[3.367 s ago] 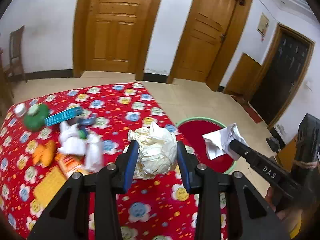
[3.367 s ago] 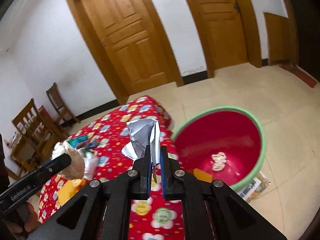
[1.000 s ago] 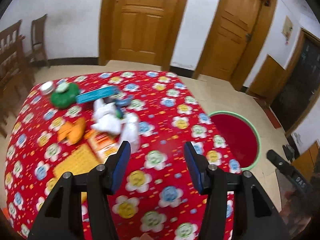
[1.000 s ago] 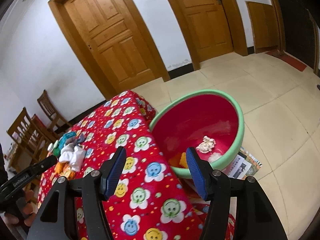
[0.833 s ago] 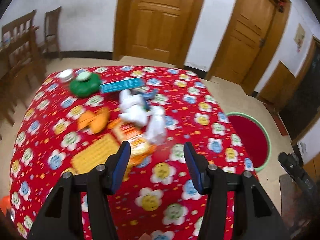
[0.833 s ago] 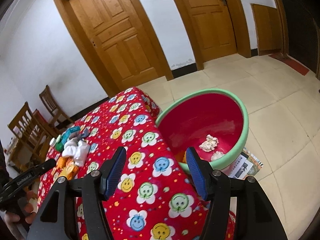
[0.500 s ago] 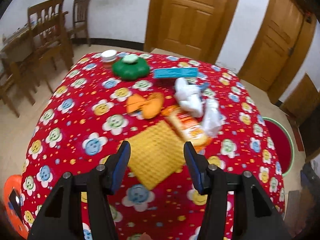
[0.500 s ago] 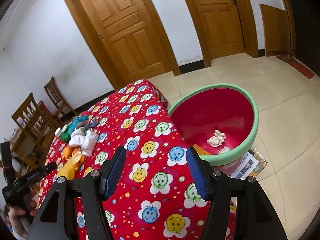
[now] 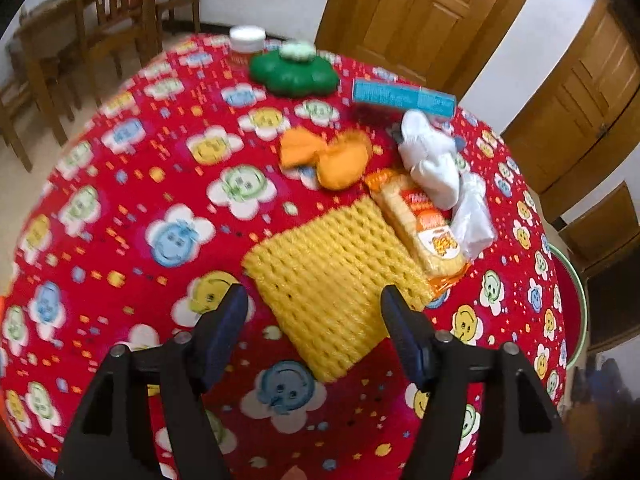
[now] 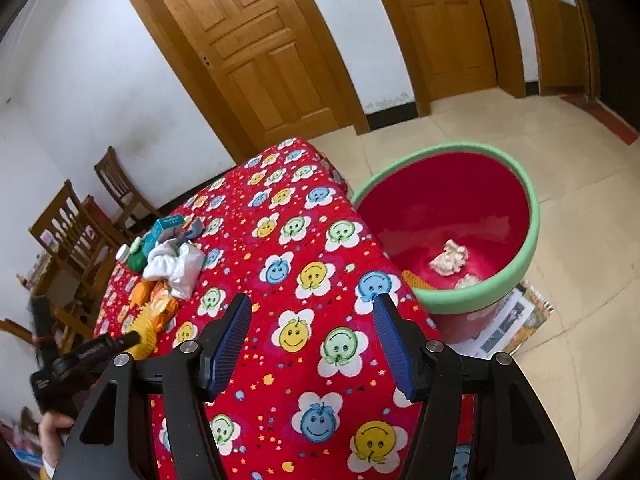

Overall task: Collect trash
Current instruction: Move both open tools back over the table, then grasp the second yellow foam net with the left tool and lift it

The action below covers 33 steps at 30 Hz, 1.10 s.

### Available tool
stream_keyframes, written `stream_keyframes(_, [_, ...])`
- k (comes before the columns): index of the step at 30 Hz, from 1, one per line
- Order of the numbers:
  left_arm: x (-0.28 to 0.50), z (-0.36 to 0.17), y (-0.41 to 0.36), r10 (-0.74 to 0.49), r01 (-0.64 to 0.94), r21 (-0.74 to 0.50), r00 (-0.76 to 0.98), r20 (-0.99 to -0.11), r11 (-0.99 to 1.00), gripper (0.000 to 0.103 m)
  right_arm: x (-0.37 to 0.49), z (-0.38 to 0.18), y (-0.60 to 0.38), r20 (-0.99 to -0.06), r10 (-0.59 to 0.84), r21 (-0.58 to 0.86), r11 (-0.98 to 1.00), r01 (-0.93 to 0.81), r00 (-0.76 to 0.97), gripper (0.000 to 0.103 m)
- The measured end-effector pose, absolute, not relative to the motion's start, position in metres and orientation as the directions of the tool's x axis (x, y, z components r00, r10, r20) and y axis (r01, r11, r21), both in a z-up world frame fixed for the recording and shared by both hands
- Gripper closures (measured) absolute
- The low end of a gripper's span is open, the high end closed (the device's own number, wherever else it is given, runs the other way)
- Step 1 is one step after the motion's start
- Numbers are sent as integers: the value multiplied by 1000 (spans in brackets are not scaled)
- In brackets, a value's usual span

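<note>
The left hand-held gripper (image 9: pixel 312 312) hangs over the table (image 9: pixel 120 184), which is covered in a red cloth with smiley flowers. Its jaws are spread wide and hold nothing. Directly below and between its fingers lies the yellow foam net (image 9: pixel 328 276), flat on the cloth, with its near end lying between the two fingertips; whether they touch it cannot be told.

The rest of the trash sits beyond the net, toward the table's far edge. An orange snack packet (image 9: pixel 424 228) lies touching the net's right side, and a clear plastic bag (image 9: pixel 474 216) is just beside the packet. A white crumpled cloth (image 9: pixel 430 160) lies past them, with orange peel pieces (image 9: pixel 328 156) to its left. Nearer the far edge are a blue box (image 9: pixel 404 98), a green flower-shaped container (image 9: pixel 294 70) and a white-lidded jar (image 9: pixel 247 38).

The right hand-held gripper (image 10: pixel 312 340) is also wide open and empty, hovering above the table's right edge over bare cloth. The red basin with a green rim (image 10: pixel 480 296) stands on the floor just beside that edge, ahead and to the right of this gripper. Crumpled paper (image 10: pixel 450 258) lies in its bottom. Newspaper (image 10: pixel 512 324) lies under the basin.
</note>
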<state>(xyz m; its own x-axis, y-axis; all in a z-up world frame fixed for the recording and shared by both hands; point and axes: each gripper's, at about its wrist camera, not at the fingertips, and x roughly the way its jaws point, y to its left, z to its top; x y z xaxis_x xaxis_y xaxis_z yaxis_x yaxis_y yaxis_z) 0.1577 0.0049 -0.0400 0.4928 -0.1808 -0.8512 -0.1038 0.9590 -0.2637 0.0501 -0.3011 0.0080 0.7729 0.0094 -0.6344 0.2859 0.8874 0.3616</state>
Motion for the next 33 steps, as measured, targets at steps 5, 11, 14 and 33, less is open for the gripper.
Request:
stream_keyframes(5, [167, -40, -4, -150, -88, -229, 527, -836, 969, 34, 54, -1, -304, -653, 51, 401, 870, 288, 755, 39])
stream_keyframes(11, [179, -41, -13, -160, -87, -242, 534, -831, 966, 34, 57, -7, -303, -661, 63, 408, 866, 288, 748, 39])
stream_keyframes(14, [181, -41, -14, -142, -106, -235, 542, -828, 966, 35, 59, -11, -302, -666, 80, 417, 864, 281, 742, 39])
stream_keyframes(33, [146, -11, 11, -296, 23, -365, 632, -716, 931, 93, 107, -6, -250, -700, 153, 348, 926, 147, 697, 39])
